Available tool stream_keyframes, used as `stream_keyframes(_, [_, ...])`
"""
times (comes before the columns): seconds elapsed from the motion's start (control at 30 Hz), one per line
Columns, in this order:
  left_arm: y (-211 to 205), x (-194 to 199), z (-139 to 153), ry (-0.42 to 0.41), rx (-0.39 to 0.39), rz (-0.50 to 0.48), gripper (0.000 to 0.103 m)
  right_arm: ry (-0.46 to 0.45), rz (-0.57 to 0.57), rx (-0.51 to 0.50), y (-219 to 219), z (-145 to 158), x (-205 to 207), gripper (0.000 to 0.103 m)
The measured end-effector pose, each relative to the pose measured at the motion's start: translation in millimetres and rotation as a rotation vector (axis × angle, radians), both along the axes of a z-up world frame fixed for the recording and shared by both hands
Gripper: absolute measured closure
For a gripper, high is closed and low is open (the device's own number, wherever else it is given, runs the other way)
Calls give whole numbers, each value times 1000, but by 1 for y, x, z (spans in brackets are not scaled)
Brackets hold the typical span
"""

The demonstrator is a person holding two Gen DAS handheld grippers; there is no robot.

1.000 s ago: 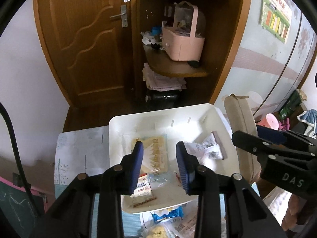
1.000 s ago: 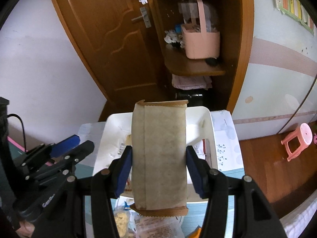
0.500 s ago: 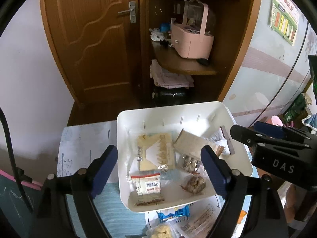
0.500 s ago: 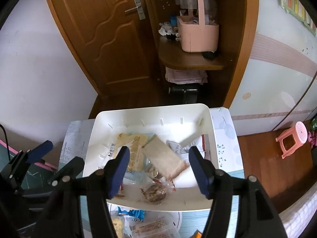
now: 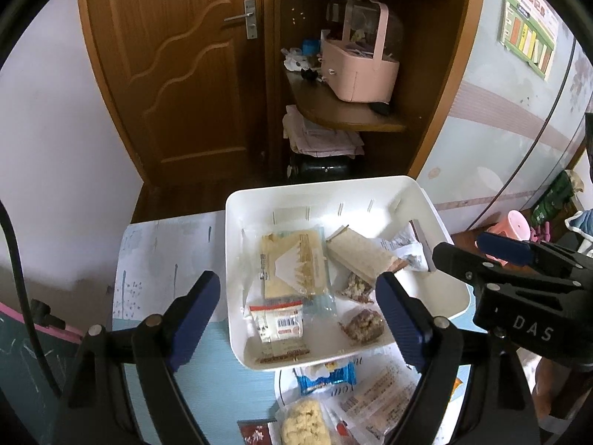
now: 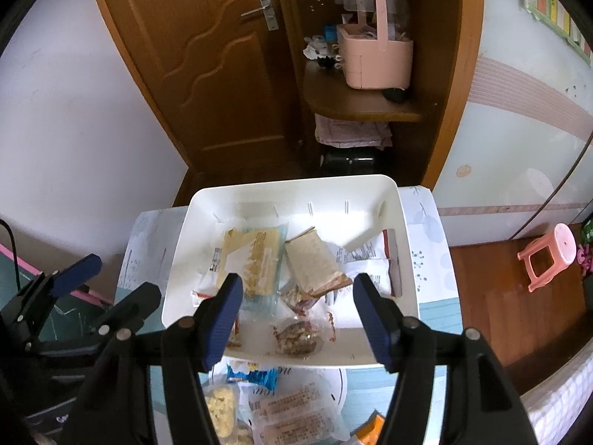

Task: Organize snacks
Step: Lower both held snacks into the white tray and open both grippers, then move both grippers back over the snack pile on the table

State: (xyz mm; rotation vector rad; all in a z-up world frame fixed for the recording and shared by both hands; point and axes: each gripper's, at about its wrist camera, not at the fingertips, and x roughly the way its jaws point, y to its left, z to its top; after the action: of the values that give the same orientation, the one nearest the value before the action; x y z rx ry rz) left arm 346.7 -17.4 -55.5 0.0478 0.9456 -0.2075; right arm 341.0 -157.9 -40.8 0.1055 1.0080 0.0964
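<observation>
A white bin (image 5: 237, 259) (image 6: 296, 181) stands on the table and holds several snacks. Among them are a beige packet (image 5: 359, 256) (image 6: 311, 263), a yellow cracker packet (image 5: 292, 263) (image 6: 252, 259), a small red-and-white packet (image 5: 280, 322) and a brown nut bar (image 5: 361, 326) (image 6: 296, 337). My left gripper (image 5: 296, 285) (image 6: 126, 274) hangs above the bin's near left part, open wide and holding nothing. Over the bin's near edge my right gripper (image 6: 296, 282) (image 5: 457, 245) is also open, with nothing between its pads.
In front of the bin lie a blue-and-white packet (image 5: 326, 374), a yellow puffed snack (image 5: 304, 422) and a printed clear packet (image 5: 374, 393). Behind the table are a wooden door (image 5: 178, 74) and a shelf with a pink basket (image 5: 359, 74). A pink stool (image 6: 548, 256) stands on the floor at right.
The beige packet, held upright in my right gripper a second ago, now lies in the bin and that gripper is open. My left jaws went from narrow to wide.
</observation>
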Motion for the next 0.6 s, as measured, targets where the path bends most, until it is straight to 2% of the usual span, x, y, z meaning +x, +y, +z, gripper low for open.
stream_keyframes(0.6, [-9, -86, 32, -47, 34, 4, 18, -34, 70, 15, -8, 27, -74, 41])
